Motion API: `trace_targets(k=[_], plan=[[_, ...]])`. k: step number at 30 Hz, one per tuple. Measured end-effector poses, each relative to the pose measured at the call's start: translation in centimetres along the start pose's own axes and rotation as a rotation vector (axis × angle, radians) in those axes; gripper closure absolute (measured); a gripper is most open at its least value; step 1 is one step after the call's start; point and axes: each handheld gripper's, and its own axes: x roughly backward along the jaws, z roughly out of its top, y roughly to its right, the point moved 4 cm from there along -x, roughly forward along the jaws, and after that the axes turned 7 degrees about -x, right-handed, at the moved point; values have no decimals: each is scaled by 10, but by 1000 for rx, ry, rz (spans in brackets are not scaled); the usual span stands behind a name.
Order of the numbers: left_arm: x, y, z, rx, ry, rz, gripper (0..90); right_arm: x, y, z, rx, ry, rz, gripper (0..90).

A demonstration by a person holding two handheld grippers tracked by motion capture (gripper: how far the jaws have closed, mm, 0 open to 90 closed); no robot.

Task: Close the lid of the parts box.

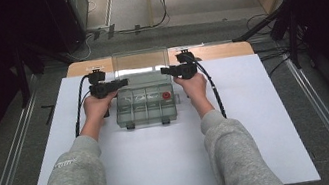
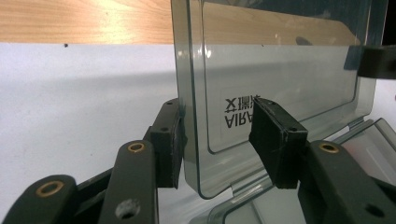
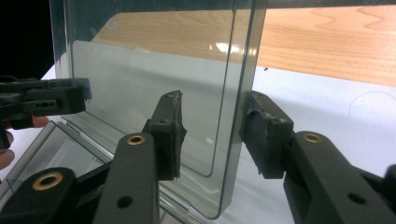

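Step in hand, as judged from the scene: handling the raised lid (image 1: 141, 66) of the clear compartment box (image 1: 146, 106), which stands near upright on its hinge at the far side of the box. Both grippers straddle it, one at each side edge. Whether the lid is being swung open or brought down cannot be told.

Left gripper (image 2: 217, 140) — jaws spread about halfway. The lid's side edge stands between them; the outer pad (image 2: 170, 140) lies against or just beside the rim, while the inner pad (image 2: 275, 140) stands apart from the panel. No firm pinch.

Right gripper (image 3: 212, 135) — jaws likewise about half spread, the opposite lid edge between them. The outer pad (image 3: 261, 135) sits close to the rim, contact uncertain; the inner one (image 3: 168, 135) is off the panel.

A small red part (image 1: 166, 95) lies in a compartment just below the right gripper.

Next move calls for an even squeeze on both edges before the lid is swung — uneven pull would likely twist the hinge or shift the box on the white table (image 1: 259, 122).
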Motion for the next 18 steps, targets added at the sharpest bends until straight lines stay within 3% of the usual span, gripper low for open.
trace_targets(k=[9, 18], plan=[[2, 0, 3, 31, 14, -2, 542, 3, -5, 6, 12, 9, 1, 581], [5, 2, 8, 13, 25, 4, 542, 8, -7, 8, 21, 10, 8, 590]])
